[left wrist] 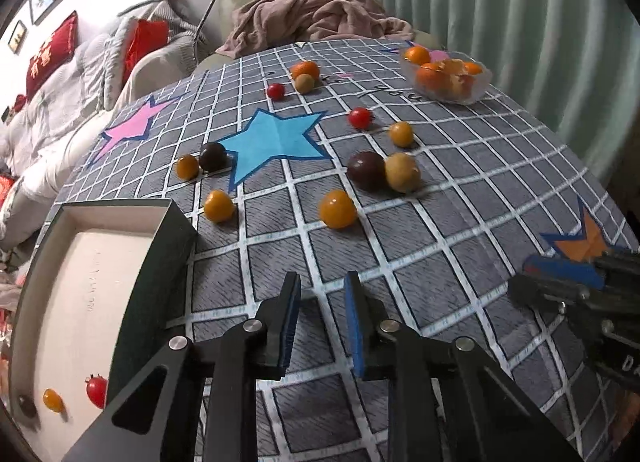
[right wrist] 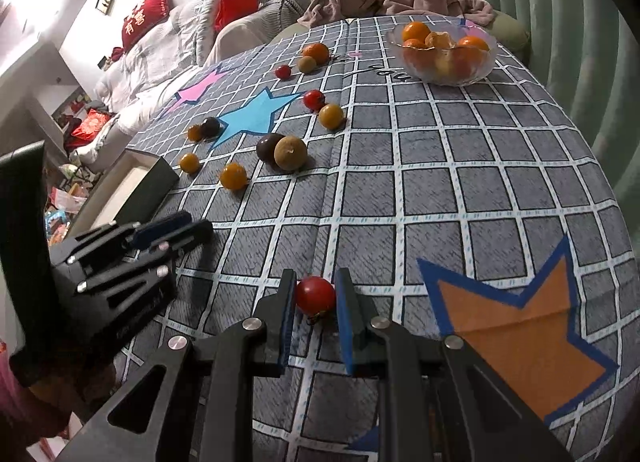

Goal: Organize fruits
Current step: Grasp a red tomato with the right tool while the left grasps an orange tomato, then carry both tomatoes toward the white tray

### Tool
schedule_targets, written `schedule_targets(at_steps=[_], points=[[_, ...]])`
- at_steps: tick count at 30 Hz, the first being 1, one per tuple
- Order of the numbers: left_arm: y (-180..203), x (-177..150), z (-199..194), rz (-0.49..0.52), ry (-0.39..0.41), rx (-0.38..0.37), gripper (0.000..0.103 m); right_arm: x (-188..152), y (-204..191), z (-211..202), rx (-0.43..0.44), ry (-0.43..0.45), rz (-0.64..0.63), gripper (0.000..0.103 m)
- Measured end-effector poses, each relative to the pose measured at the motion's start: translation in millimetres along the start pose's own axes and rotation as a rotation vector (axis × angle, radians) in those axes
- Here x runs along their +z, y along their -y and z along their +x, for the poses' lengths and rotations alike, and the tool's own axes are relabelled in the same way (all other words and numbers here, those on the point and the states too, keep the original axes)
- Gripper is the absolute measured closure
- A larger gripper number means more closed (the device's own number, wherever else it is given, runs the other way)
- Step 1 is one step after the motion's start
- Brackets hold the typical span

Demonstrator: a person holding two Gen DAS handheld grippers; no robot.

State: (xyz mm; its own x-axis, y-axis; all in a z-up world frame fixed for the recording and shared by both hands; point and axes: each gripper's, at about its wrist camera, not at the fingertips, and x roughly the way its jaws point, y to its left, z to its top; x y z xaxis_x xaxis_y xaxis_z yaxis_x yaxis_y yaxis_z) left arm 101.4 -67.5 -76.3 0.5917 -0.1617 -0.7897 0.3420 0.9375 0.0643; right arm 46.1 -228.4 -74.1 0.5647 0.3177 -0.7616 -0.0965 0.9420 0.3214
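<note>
Right gripper [right wrist: 315, 298] fingers clamped on red cherry tomato [right wrist: 315, 295], visible only in right wrist view. Left gripper [left wrist: 323, 290] fingers together, empty, over desk [left wrist: 440, 230]. Box [left wrist: 60, 302] contents visible only in left view: three fruits.

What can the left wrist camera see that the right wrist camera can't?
Only the left wrist view looks inside the box: a red tomato, a small yellow fruit and a dark one lie there. Its own left tool is shut on nothing.

Only the right wrist view shows the right tool shut on a red tomato, and the whole orange star.

Both show the glass bowl of oranges, the blue star and loose fruit on the checked cloth.
</note>
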Motion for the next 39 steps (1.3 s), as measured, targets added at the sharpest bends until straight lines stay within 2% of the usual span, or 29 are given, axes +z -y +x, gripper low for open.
schedule_targets(at_steps=[1,2,3,4,5,6,9,11,13,14,15,16,18,25,32,39], points=[[-2,3,1,-0.009,-0.005,-0.011,0.067,0,0,0,0.0,0.0,0.003,0.082],[-3,6,3,-0.013,-0.009,-0.011,0.048,0,0,1,-0.002,0.0,0.003,0.082],[-4,9,3,-0.018,0.01,0.011,0.01,1,-1,1,-0.003,0.0,0.001,0.082],[-4,11,-1,-0.021,0.056,0.037,0.005,1,-1,1,-0.003,0.0,0.0,0.082],[-3,14,-3,-0.016,0.093,0.056,0.005,1,0,1,-0.002,0.0,0.001,0.082],[-1,18,0,-0.003,0.085,0.051,0.005,2,0,1,0.0,0.001,0.003,0.082],[4,29,11,0.007,0.062,0.052,0.006,4,1,3,0.002,0.002,0.004,0.082],[8,33,20,0.022,0.048,0.054,0.014,6,2,4,-0.001,0.006,0.009,0.082],[11,35,29,0.033,0.014,0.046,0.034,8,3,5,-0.006,0.008,0.014,0.082],[11,36,31,0.028,0.016,0.031,0.037,10,4,6,-0.007,0.009,0.018,0.082],[13,36,31,0.027,0.013,0.027,0.045,11,5,7,-0.006,0.009,0.022,0.082],[14,37,31,0.028,0.013,0.011,0.064,12,5,7,-0.006,0.01,0.025,0.082],[16,37,30,0.033,0.005,-0.017,0.08,12,5,7,-0.006,0.009,0.027,0.082],[9,19,15,-0.012,-0.009,-0.066,0.08,10,3,5,-0.003,0.007,0.029,0.082],[-5,-12,-10,-0.055,-0.029,-0.068,0.08,1,-12,-1,0.015,-0.004,0.011,0.082],[-24,-24,-33,-0.113,-0.022,-0.066,0.08,1,-33,-10,0.024,-0.003,-0.017,0.082]])
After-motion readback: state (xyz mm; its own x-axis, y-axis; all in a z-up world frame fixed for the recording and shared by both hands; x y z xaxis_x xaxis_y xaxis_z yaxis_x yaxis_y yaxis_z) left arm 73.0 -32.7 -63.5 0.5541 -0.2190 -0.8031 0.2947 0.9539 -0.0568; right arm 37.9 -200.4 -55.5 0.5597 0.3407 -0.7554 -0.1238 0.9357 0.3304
